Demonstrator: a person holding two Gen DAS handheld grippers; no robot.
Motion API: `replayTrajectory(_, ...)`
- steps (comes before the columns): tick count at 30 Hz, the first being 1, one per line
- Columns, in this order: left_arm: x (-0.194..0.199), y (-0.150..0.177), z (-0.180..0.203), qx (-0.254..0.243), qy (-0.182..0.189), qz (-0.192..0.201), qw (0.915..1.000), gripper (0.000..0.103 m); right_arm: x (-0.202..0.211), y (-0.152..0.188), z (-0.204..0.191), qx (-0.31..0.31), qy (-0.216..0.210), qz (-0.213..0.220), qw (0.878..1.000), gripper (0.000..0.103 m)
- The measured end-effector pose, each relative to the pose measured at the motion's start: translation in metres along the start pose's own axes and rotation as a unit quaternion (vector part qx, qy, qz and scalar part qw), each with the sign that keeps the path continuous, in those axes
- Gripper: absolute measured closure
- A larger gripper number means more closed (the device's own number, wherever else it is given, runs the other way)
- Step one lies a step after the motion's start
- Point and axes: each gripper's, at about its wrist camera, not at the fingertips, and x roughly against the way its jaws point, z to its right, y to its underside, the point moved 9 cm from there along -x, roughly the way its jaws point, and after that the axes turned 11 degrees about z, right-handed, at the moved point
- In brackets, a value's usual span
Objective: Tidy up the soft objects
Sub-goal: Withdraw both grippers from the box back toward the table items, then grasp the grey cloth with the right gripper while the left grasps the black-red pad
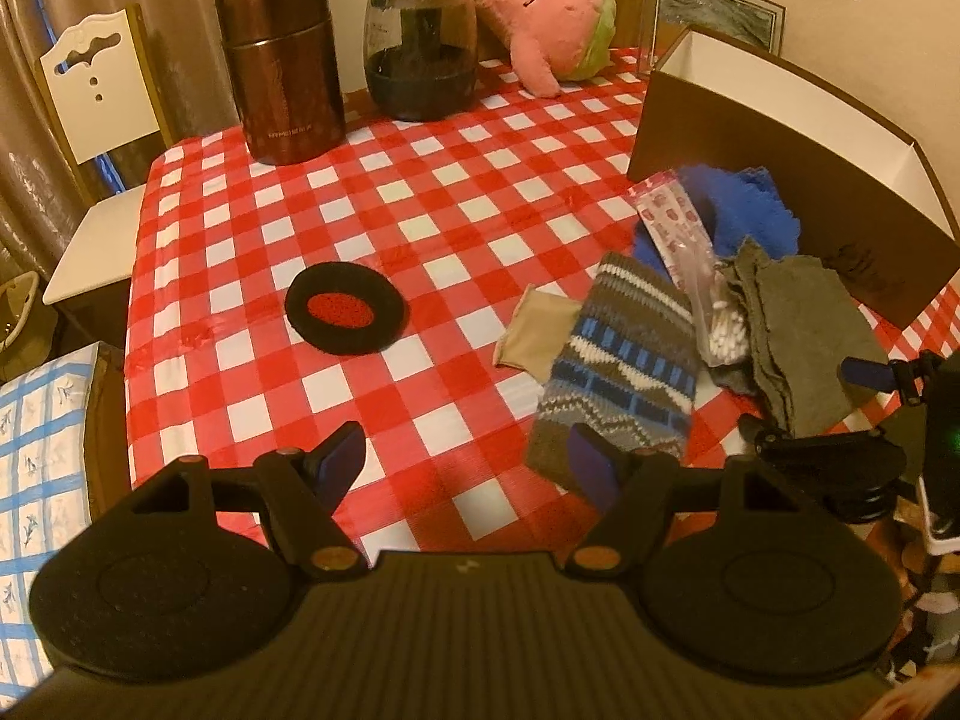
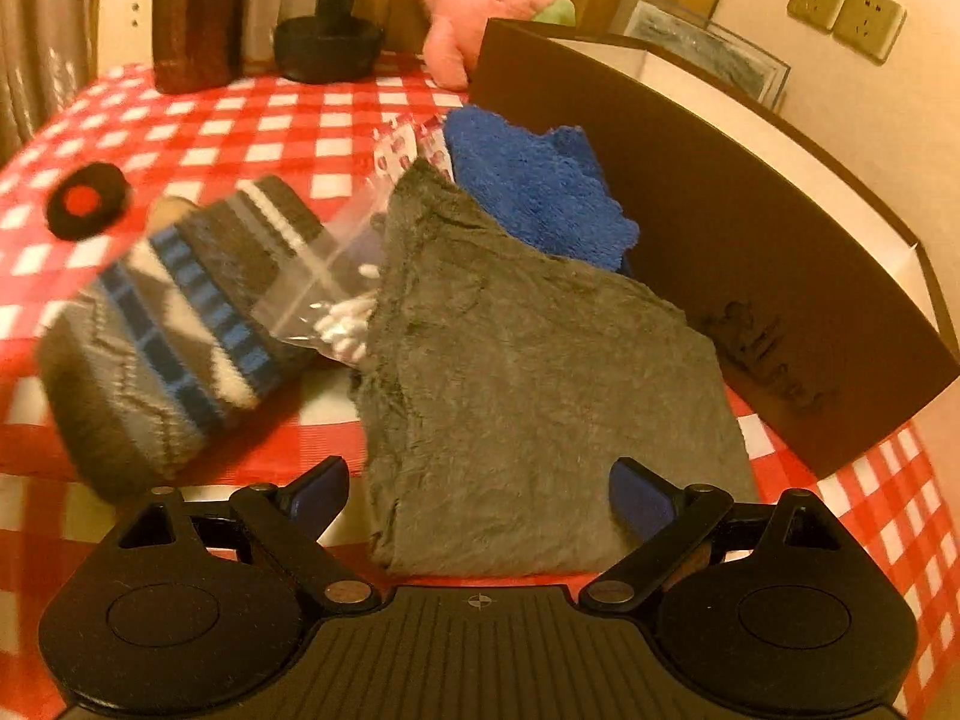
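A pile of soft things lies on the checked table beside a brown box (image 1: 780,138): a patterned knit sock (image 1: 618,360), a grey cloth (image 1: 798,324), a blue towel (image 1: 744,210), a beige piece (image 1: 534,330) and a bag of cotton swabs (image 1: 708,300). A black and red round pad (image 1: 345,307) lies alone at centre. My left gripper (image 1: 468,465) is open above the near table edge, its right finger over the sock's near end. My right gripper (image 2: 480,495) is open with the grey cloth (image 2: 528,372) between its fingers. The sock (image 2: 180,324), towel (image 2: 534,186) and box (image 2: 720,228) also show there.
A pink plush toy (image 1: 540,18), a dark glass jar (image 1: 420,42) and a brown canister (image 1: 282,66) stand at the table's far edge. A white chair (image 1: 96,120) is at the left. A framed picture (image 1: 714,12) leans behind the box.
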Motion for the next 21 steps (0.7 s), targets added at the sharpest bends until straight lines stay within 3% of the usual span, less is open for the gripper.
replayTrajectory(2, -0.003, 0.002, -0.001, 0.000, 0.001, -0.003, 1.0000, 0.031, -0.005, 0.001, 0.001, 0.005, 0.012, 0.003, 1.000, 0.010)
replayTrajectory(7, -0.007, 0.004, 0.001, -0.006, 0.011, -0.005, 0.9999, 0.031, -0.004, 0.002, 0.003, 0.002, 0.008, 0.010, 1.000, 0.039)
replayTrajectory(8, -0.008, 0.004, 0.001, -0.007, 0.013, -0.005, 0.9999, 0.031, -0.001, 0.001, 0.002, 0.003, -0.001, 0.013, 1.000, 0.051)
replayTrajectory(9, -0.009, 0.004, 0.001, -0.007, 0.015, -0.004, 0.9999, 0.031, 0.001, 0.000, 0.001, 0.003, -0.003, 0.015, 1.000, 0.071)
replayTrajectory(12, -0.010, 0.002, 0.000, -0.008, 0.016, -0.001, 0.9998, 0.031, 0.013, -0.004, 0.002, -0.017, -0.019, 0.017, 1.000, 0.090)
replayTrajectory(21, -0.015, 0.000, -0.012, -0.005, 0.014, 0.005, 0.9999, 0.031, 0.060, -0.040, 0.052, -0.124, -0.018, 0.059, 0.990, 0.095)
